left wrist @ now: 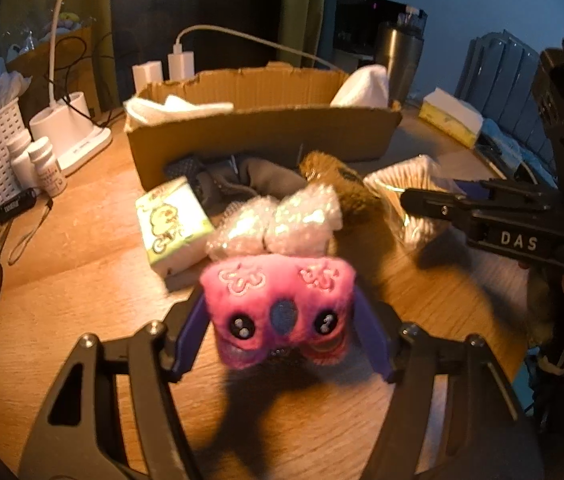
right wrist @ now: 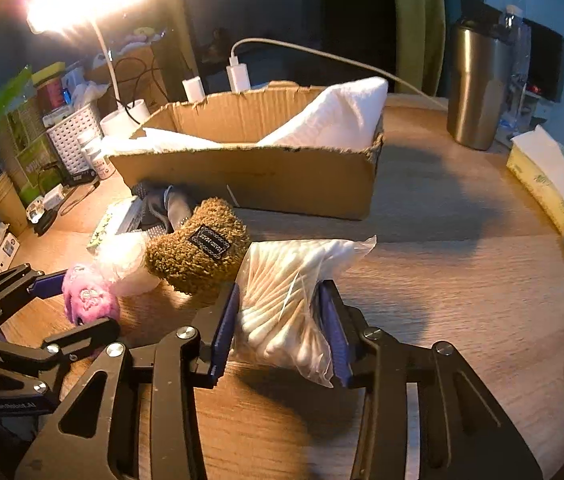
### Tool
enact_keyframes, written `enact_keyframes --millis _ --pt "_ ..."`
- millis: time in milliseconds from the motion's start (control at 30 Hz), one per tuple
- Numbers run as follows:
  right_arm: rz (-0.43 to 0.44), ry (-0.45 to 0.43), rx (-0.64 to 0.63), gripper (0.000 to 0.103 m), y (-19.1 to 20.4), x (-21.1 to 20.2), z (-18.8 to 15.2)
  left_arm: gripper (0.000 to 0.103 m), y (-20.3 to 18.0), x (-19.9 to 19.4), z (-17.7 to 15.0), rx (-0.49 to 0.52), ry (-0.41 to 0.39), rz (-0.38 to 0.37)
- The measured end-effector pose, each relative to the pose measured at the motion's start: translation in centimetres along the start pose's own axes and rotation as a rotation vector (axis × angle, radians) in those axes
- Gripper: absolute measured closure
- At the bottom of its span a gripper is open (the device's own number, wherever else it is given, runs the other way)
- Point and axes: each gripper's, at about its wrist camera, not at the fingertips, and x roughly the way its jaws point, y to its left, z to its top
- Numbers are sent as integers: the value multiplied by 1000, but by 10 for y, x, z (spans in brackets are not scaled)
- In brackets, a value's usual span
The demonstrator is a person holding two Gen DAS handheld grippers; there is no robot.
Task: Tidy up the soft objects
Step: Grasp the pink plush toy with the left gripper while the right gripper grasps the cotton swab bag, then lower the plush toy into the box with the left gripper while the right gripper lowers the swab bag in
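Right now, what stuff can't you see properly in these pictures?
- Cardboard box: both views, its front wall hides the floor; only white cloth pokes out.
- Grey fabric: both views, partly covered by the brown fuzzy item and the bubble wrap.
- Pink plush toy: left wrist view, blurred; its underside is hidden.
- Small white bottle: left wrist view, label too small to read.
- Lamp head: right wrist view, lost in glare.

The right gripper (right wrist: pixel 280 326) clamps a clear bag of cotton swabs (right wrist: pixel 282 292) on the wooden table (right wrist: pixel 461 280). A brown fuzzy pouch (right wrist: pixel 198 252) lies just left, before the cardboard box (right wrist: pixel 250 176).
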Motion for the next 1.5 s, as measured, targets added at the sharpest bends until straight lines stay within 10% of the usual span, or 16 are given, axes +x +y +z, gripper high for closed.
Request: enact_keyframes --millis 1500 --pt "-36 -275 -102 60 37 -87 87 35 31 -86 100 -29 -412 -4"
